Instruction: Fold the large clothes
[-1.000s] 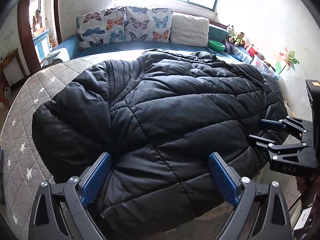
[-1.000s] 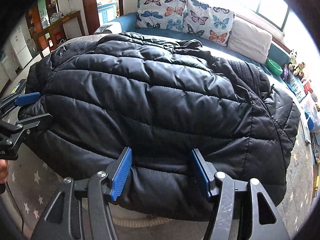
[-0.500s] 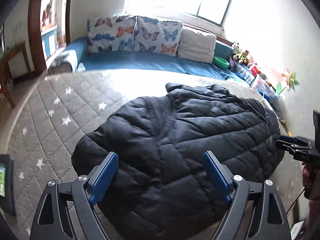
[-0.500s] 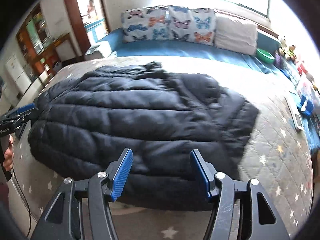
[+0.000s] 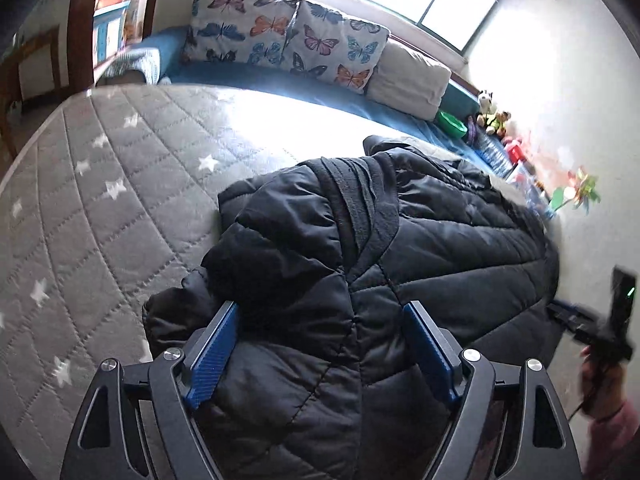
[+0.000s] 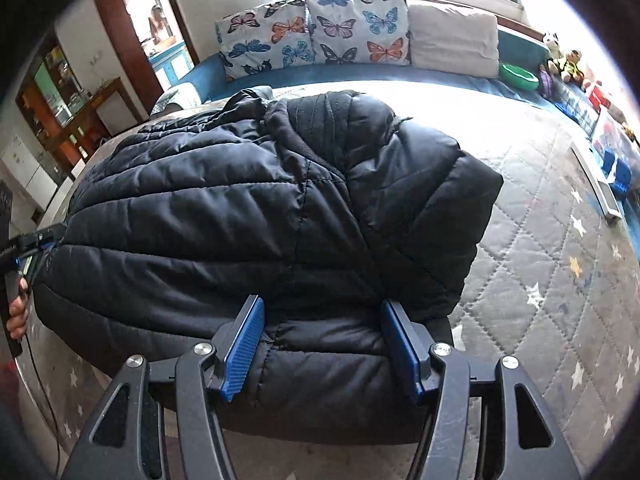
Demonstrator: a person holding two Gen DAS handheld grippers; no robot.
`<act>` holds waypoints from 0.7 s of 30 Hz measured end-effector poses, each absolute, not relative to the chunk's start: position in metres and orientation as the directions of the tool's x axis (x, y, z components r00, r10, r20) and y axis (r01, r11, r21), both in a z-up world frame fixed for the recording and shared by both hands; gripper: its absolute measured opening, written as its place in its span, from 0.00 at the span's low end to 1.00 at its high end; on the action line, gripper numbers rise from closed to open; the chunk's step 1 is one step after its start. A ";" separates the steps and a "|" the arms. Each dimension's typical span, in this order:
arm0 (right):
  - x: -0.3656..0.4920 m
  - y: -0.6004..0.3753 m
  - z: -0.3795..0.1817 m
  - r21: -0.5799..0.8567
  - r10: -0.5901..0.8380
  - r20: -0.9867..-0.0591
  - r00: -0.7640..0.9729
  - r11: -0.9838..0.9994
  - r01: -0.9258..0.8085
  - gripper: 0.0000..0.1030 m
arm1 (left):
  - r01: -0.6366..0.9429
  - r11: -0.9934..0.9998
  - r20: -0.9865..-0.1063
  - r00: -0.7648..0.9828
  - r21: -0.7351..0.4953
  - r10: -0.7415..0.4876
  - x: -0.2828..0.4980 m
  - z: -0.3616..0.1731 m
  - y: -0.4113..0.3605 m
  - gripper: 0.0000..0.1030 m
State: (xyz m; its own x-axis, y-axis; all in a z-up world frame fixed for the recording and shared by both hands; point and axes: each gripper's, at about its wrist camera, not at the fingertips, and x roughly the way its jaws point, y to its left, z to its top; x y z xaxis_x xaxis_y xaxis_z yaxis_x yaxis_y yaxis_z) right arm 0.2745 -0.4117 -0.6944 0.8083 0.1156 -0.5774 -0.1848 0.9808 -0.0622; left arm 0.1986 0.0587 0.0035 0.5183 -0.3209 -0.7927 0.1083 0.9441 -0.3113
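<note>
A large black puffer jacket (image 5: 400, 272) lies folded on the grey star-quilted mattress (image 5: 100, 200); it also shows in the right wrist view (image 6: 240, 216). My left gripper (image 5: 324, 348) is open, its blue pads either side of the jacket's near edge at one end. My right gripper (image 6: 324, 344) is open too, its pads astride the near edge at the other end. Each gripper shows in the other's view at the jacket's far end: the right gripper (image 5: 576, 318) and the left gripper (image 6: 32, 242).
Butterfly pillows (image 6: 316, 32) and a white pillow (image 6: 452, 38) lean on a blue bench under the window. A green bowl (image 6: 520, 76), soft toys and boxes line the right wall. A flat white object (image 6: 596, 184) lies at the mattress's right side. A doorway and shelves are at left.
Both grippers drew back and up, then came in close again to the jacket's near edge. The jacket now looks more compact, with its ribbed lining folded on top.
</note>
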 end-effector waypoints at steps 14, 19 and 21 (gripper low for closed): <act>0.329 -0.401 -0.627 0.004 0.168 -0.560 0.811 0.980 -0.200 0.64 | 0.208 0.952 -0.762 0.573 -0.223 -0.303 0.240 0.075 0.013 0.83; 0.364 -0.404 -0.638 0.029 0.150 -0.594 0.791 0.986 -0.165 0.60 | 0.178 0.953 -0.805 0.510 -0.246 -0.303 0.284 0.049 0.004 0.72; 0.369 -0.406 -0.640 0.033 0.150 -0.603 0.783 0.986 -0.164 0.60 | 0.161 0.958 -0.821 0.495 -0.236 -0.286 0.295 0.037 0.003 0.72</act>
State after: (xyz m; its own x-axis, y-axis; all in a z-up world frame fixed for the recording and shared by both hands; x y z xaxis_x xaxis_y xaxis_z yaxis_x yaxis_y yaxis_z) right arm 0.3694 -0.4058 -0.6403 0.7833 0.1503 -0.6032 -0.1641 0.9859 0.0327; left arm 0.2951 0.0032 0.0370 0.4946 -0.2856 -0.8208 0.1612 0.9582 -0.2363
